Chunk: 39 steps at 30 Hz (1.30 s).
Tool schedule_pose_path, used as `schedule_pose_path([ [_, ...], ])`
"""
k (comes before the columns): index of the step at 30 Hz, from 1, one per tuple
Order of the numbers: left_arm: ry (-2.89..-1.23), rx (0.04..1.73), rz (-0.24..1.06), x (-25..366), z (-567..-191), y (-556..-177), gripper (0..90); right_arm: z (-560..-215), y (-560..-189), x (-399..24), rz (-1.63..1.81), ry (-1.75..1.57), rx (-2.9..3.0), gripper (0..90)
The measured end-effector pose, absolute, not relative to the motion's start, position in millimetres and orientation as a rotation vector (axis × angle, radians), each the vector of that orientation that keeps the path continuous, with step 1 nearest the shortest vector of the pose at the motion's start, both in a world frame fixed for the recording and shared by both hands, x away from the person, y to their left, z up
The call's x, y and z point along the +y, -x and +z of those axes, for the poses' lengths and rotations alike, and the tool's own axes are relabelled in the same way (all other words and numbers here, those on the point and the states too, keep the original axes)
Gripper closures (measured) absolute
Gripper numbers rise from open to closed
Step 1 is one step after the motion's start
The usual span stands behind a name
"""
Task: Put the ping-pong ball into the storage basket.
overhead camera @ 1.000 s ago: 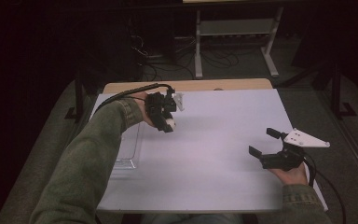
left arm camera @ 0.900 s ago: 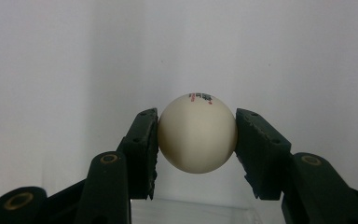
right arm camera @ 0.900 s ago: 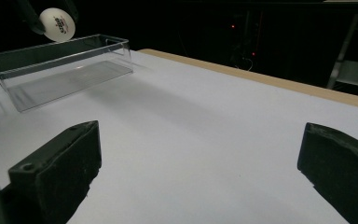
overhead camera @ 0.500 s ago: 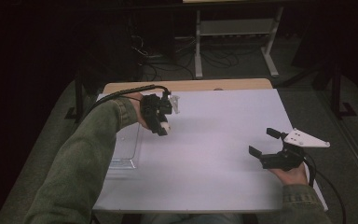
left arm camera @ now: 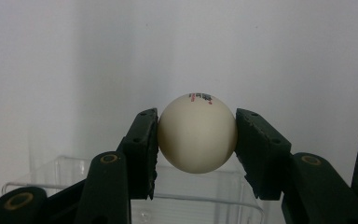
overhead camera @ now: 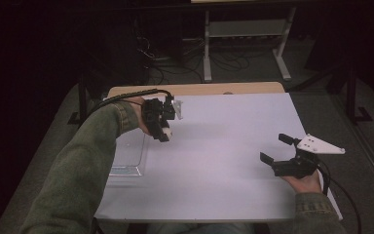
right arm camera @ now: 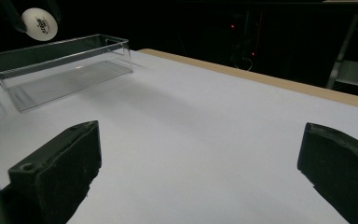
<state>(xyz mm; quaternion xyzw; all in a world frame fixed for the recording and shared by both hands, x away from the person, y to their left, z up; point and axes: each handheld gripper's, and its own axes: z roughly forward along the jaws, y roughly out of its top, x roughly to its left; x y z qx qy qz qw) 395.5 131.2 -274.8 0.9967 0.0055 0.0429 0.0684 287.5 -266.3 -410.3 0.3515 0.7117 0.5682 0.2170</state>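
Observation:
My left gripper (left arm camera: 196,135) is shut on a white ping-pong ball (left arm camera: 197,134) with small print on top; both pads press its sides. In the high view the left gripper (overhead camera: 164,130) hangs above the table's left part, at the right edge of a clear plastic box (overhead camera: 129,156), with the ball (overhead camera: 166,130) at its tip. The right gripper view shows the ball (right arm camera: 39,21) up over the box (right arm camera: 58,67). My right gripper (overhead camera: 275,150) rests low at the table's right side, open, with nothing between its jaws (right arm camera: 196,175).
The white table top (overhead camera: 224,146) has a wooden strip (overhead camera: 199,89) along its far edge. Beyond it the room is dark, with a metal stand (overhead camera: 243,44) and cables on the floor. Free surface lies between the two grippers.
My left hand has drifted a little to the left and toward me with the ball, closer to the clear box. The right gripper has stayed in place.

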Motion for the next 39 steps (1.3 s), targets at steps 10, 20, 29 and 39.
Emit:
schedule_pose_path([
  [10,-3.021,0.052,0.138,147.2,-276.6,-393.8,51.0,-410.3,-287.4,-266.5,1.571,-0.974,1.972,0.0],
  [20,-3.029,0.084,0.140,160.8,-273.0,-390.6,51.1,-410.3,-287.5,-266.2,1.569,-0.974,1.973,0.0],
  [29,-3.043,0.077,0.129,170.6,-271.8,-386.0,51.1,-410.2,-287.4,-266.7,1.571,-0.974,1.973,0.0],
  [39,-3.061,0.081,0.122,178.2,-272.0,-382.5,51.1,-410.2,-287.6,-266.7,1.569,-0.977,1.973,0.0],
])
